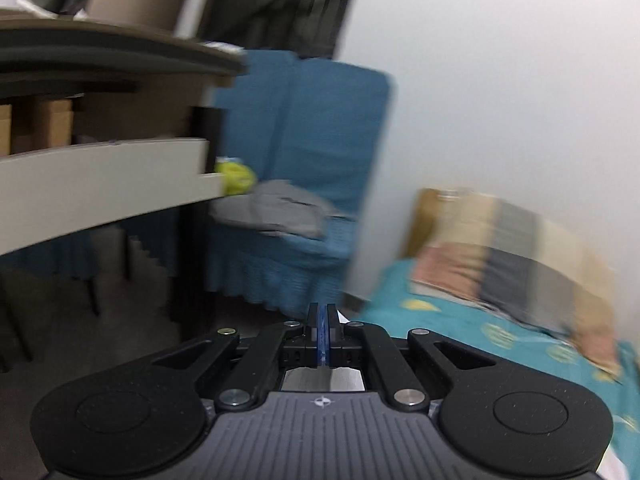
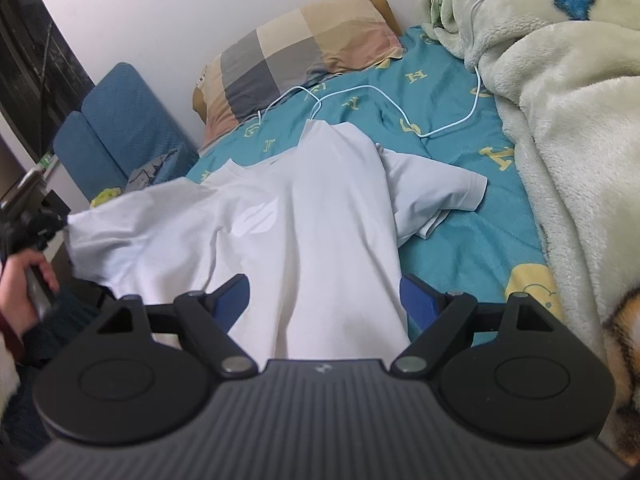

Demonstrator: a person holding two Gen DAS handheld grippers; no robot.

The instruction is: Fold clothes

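Blue pads of the left tool [image 1: 322, 326] sit pressed together in the left wrist view, and a sliver of pale fabric shows beneath them, though blur makes it hard to confirm from here. Ahead I see a blue chair [image 1: 312, 140] with grey clothing on its seat, and the checked pillow [image 1: 516, 264] on the teal bed sheet [image 1: 460, 320].

From the right wrist view, the white T-shirt [image 2: 312, 216] lies front-up on the bed sheet [image 2: 460, 240], collar toward the pillow [image 2: 296, 56]. The left tool [image 2: 60, 222] pinches its left sleeve edge, lifted off the bed. The right tool [image 2: 324, 300] is spread wide around the hem, gripping nothing.

Thin, light cotton like this will sag and wrinkle; I judge the hem corner the sensible hold. A white cable [image 2: 400, 100] lies just beyond the collar.
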